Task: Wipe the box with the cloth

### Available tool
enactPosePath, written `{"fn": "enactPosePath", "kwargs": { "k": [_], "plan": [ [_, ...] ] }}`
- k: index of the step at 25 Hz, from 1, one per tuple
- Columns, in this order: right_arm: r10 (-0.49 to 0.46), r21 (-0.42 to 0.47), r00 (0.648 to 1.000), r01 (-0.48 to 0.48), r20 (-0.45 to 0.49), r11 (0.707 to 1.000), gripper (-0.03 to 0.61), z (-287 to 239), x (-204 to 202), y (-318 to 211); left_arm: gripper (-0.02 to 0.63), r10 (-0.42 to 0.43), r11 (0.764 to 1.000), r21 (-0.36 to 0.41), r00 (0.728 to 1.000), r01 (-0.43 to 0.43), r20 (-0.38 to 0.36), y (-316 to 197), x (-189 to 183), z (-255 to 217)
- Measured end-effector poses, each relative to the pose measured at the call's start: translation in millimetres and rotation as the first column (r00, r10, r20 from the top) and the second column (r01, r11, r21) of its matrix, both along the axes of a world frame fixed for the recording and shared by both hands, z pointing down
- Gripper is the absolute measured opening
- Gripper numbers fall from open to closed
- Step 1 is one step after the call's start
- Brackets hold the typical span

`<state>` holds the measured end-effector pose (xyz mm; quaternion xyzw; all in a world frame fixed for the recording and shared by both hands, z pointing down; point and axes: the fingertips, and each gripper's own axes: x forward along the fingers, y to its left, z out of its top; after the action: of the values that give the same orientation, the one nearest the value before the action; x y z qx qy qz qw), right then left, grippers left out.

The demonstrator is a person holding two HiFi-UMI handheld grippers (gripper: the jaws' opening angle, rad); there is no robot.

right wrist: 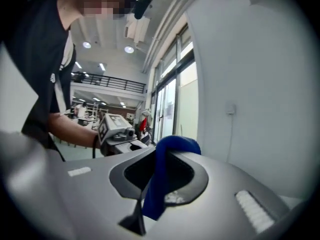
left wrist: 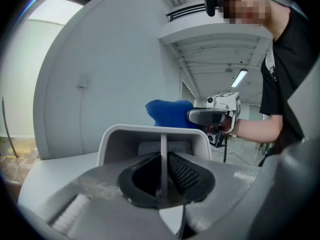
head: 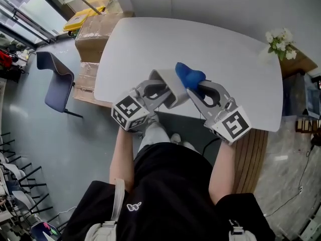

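1. The left gripper [left wrist: 161, 181] is clamped tight on a thin wall of the pale grey box [head: 169, 86]. That wall stands upright between its dark pads in the left gripper view, and the box's open side faces that camera.
2. The right gripper [right wrist: 156, 181] is pressed together on a fold of the blue cloth [right wrist: 167, 171]. The free end bunches just beside the box's right rim, touching it or nearly so.
3. The box is held at the near edge of the white table [head: 210, 46]. No view settles whether its base rests on the tabletop.
4. Judged risk: the box is gripped by one thin wall only. A hard wipe pushing sideways on it could twist it in the pads or lever it free.
5. Below the box, on the side toward the person, lies open floor. A lost hold there would probably drop it off the table, not onto it.
6. Only a narrow fold of cloth is pinched. Dragging it over the box's rim could tug it out, or let bare jaw metal scrape the box.
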<state>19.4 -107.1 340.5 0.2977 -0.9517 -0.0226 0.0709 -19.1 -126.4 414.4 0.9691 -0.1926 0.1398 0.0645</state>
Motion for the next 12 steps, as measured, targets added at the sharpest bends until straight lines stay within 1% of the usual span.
{"fn": "enactPosePath", "kwargs": {
  "k": [2, 4, 8, 12],
  "plan": [
    [-0.092, -0.016, 0.994, 0.091, -0.051, 0.996, 0.054, 4.1, -11.1, 14.2, 0.049, 0.021, 1.0, 0.008, 1.0, -0.021, 0.02, 4.4, 1.1, -0.3],
    [-0.155, -0.029, 0.985, 0.153, -0.081, 0.988, 0.054, 7.2, -19.8, 24.4, 0.049, 0.033, 0.999, 0.015, 0.999, -0.033, 0.035, 7.3, 2.0, -1.1],
    [-0.23, -0.046, 0.971, 0.227, -0.063, 0.973, 0.054, 4.5, -33.2, 38.9, 0.049, 0.057, 0.998, 0.032, 0.996, -0.059, 0.072, 14.9, 2.6, -2.5],
    [-0.286, -0.06, 0.957, 0.283, -0.051, 0.957, 0.054, 1.0, -41.2, 45.3, 0.049, 0.106, 0.992, 0.052, 0.986, -0.114, 0.132, 21.4, 1.9, 1.4]
  ]
}}
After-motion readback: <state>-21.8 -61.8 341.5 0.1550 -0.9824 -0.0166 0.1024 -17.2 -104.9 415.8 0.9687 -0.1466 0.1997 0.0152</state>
